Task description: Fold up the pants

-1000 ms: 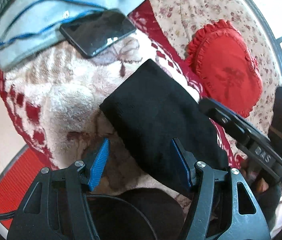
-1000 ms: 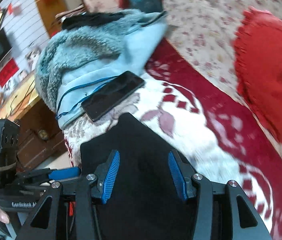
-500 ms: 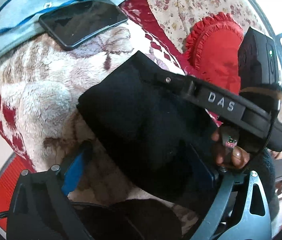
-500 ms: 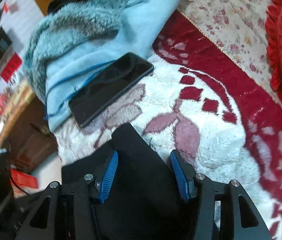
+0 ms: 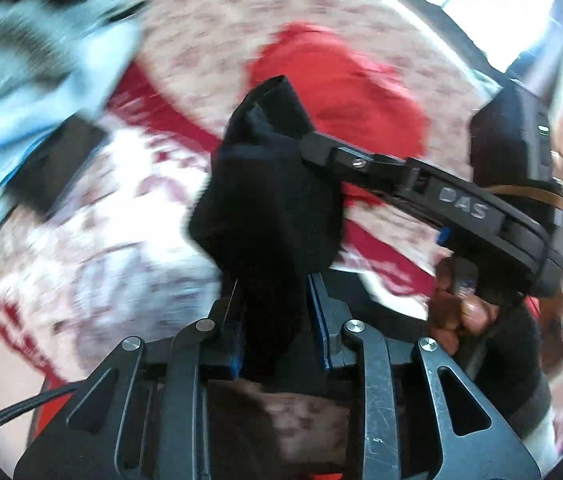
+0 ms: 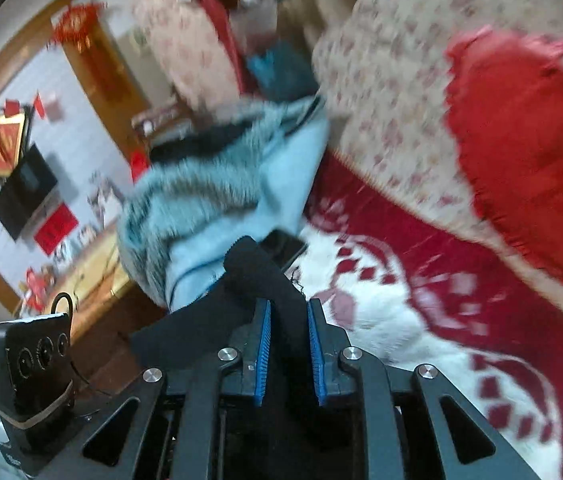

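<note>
Pants, black, bunched and lifted above the red-and-white blanket, with the red heart cushion behind them and a phone on the blanket off to the pants' left. Left gripper clamps the fabric's lower part; right gripper is closed on another fold of the pants.

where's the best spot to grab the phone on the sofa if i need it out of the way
Take the phone across its narrow width, a finger on each long edge, coming straight down from above. It lies flat, partly on the pale blue garment and partly on the fleece blanket, so no end is raised to pinch. Both grippers are shut on the black pants, so one must let go first.
</note>
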Available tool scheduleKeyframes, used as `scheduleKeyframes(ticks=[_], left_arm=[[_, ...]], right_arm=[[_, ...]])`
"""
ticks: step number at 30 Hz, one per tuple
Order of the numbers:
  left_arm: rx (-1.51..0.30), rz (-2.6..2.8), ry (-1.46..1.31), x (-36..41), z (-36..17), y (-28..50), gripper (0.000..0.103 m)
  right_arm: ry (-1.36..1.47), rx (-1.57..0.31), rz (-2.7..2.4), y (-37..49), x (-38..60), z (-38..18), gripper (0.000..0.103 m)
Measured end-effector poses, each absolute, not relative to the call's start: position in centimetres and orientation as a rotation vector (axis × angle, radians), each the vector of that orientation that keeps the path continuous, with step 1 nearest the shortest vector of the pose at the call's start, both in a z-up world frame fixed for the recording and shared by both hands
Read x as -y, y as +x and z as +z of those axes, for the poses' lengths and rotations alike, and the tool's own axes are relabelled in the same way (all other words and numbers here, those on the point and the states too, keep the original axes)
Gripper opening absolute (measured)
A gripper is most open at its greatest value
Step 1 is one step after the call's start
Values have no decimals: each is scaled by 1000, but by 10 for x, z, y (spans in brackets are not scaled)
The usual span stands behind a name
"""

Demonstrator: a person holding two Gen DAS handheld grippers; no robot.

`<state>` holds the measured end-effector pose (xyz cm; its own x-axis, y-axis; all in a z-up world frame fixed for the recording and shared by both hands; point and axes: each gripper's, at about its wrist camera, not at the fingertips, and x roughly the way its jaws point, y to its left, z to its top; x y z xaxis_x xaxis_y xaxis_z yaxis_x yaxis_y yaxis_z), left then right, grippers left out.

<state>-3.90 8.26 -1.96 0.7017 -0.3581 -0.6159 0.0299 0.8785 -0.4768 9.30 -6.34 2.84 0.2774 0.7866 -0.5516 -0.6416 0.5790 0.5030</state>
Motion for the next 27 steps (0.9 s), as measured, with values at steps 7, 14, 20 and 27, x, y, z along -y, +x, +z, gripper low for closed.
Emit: scheduleKeyframes(ticks=[7,14,20,27], left_arm=[[-825,-450,-202,34,-26,-36,26],[-1009,-516,-60,95,-77,-23,28],[-992,-636,-149,86,-39,-37,56],[-961,-478,-156,44,-39,-35,56]], right_arm=[[321,-828,769,61,183,33,13],[487,-968,372,20,295,-26,16],[722,-908,342,-7,337,-29,47],[593,-992,398,-1,295,-28,57]])
